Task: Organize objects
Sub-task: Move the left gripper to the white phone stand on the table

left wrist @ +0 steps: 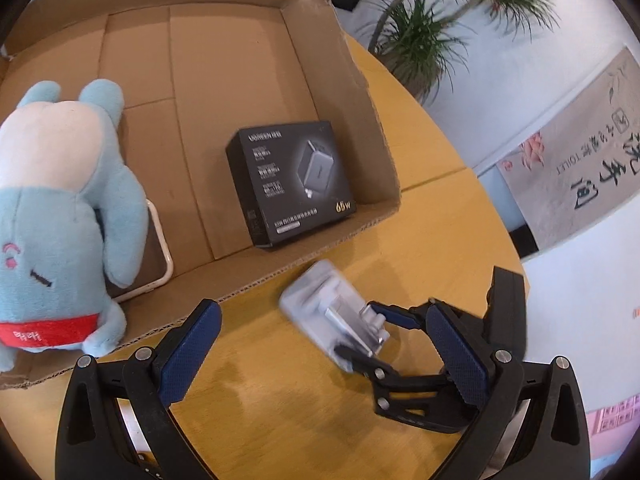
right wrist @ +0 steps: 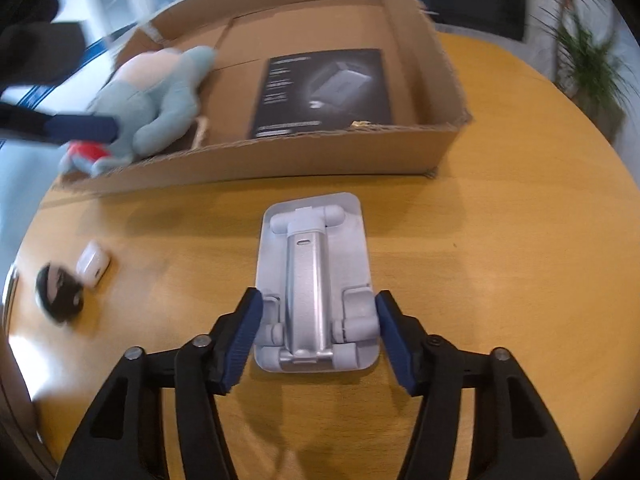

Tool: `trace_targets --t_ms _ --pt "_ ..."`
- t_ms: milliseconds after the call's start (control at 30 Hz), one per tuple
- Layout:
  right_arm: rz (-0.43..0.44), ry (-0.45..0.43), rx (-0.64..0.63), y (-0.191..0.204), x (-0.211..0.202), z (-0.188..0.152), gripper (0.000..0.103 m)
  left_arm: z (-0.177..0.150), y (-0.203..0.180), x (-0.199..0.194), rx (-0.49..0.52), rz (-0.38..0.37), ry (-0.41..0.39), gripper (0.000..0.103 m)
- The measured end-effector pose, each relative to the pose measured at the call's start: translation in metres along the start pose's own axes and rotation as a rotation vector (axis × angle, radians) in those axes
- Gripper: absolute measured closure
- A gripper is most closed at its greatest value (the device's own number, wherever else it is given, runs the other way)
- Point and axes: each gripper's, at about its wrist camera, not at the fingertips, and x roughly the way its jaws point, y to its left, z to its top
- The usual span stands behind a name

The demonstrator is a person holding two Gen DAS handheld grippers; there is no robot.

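Observation:
A grey folding phone stand (right wrist: 314, 284) lies on the round wooden table (right wrist: 500, 240) in front of a shallow cardboard box (right wrist: 280, 156). My right gripper (right wrist: 316, 320) has its blue pads against both long sides of the stand; in the left wrist view, the right gripper (left wrist: 372, 336) grips the stand (left wrist: 320, 300) from the right. My left gripper (left wrist: 322, 316) hovers open over the table near the box's front wall, nothing between its fingers. Inside the box (left wrist: 372, 152) lie a blue plush toy (left wrist: 60, 208) and a black charger carton (left wrist: 288, 180).
A phone in a white case (left wrist: 158, 248) lies partly under the plush. On the table to the left sit a white earbud case (right wrist: 93, 266) and a small black object (right wrist: 58, 290). Potted plants (left wrist: 432, 28) stand beyond the table's far edge.

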Motion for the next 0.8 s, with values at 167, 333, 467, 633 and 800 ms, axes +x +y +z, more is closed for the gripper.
trace_targets --t_ms 167,333,467,633,800 --pt "0.048 0.021 -0.243 -0.005 -0.015 -0.009 0.042 -0.007 -0.018 0.017 0.118 -0.011 0.074 0.000" --pt "0.041 -0.040 -0.022 -0.042 -0.049 -0.017 0.025 -0.013 -0.029 0.027 0.186 -0.001 0.113 0.000" --pt "0.062 -0.048 0.079 -0.041 -0.050 -0.033 0.025 -0.010 -0.018 0.029 0.124 0.009 0.106 0.000" --pt "0.109 -0.055 0.073 -0.032 -0.031 -0.029 0.029 -0.022 0.011 0.034 -0.001 0.005 0.134 0.000" --pt "0.144 0.017 0.061 -0.030 -0.013 -0.021 0.041 -0.027 0.019 0.046 -0.006 -0.054 0.199 0.001"
